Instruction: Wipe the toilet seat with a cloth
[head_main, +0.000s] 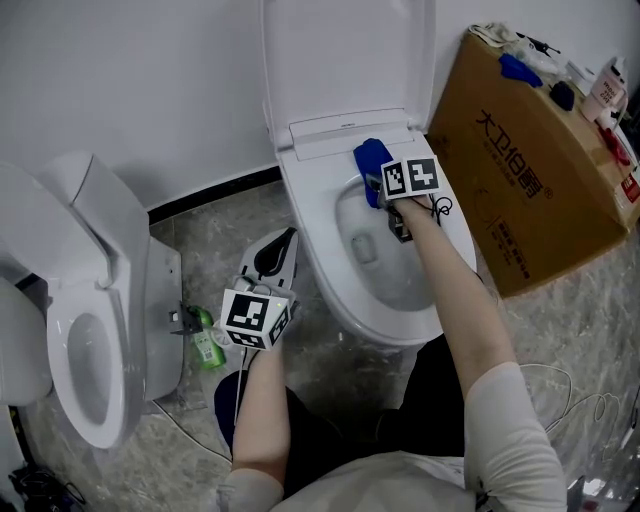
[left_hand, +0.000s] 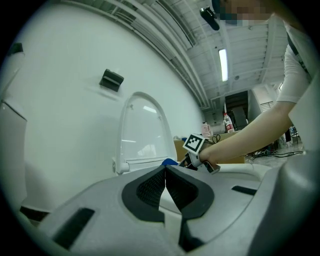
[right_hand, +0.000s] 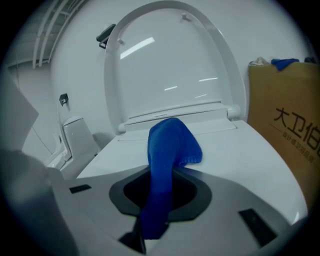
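The white toilet seat (head_main: 306, 215) lies down on the bowl with the lid (head_main: 345, 60) raised against the wall. My right gripper (head_main: 378, 182) reaches over the bowl and is shut on a blue cloth (head_main: 370, 160), which rests on the back of the seat near the hinge. In the right gripper view the cloth (right_hand: 167, 150) rises from between the jaws of the right gripper (right_hand: 165, 182) and folds onto the seat (right_hand: 240, 155). My left gripper (head_main: 288, 240) hangs left of the bowl, off the seat. Its pads (left_hand: 156, 186) are pressed together with nothing between them.
A large cardboard box (head_main: 530, 160) with small items on top stands tight against the toilet's right side. A second toilet (head_main: 90, 330) sits at the left, with a green bottle (head_main: 207, 345) on the floor between the two. Cables lie on the floor at lower right.
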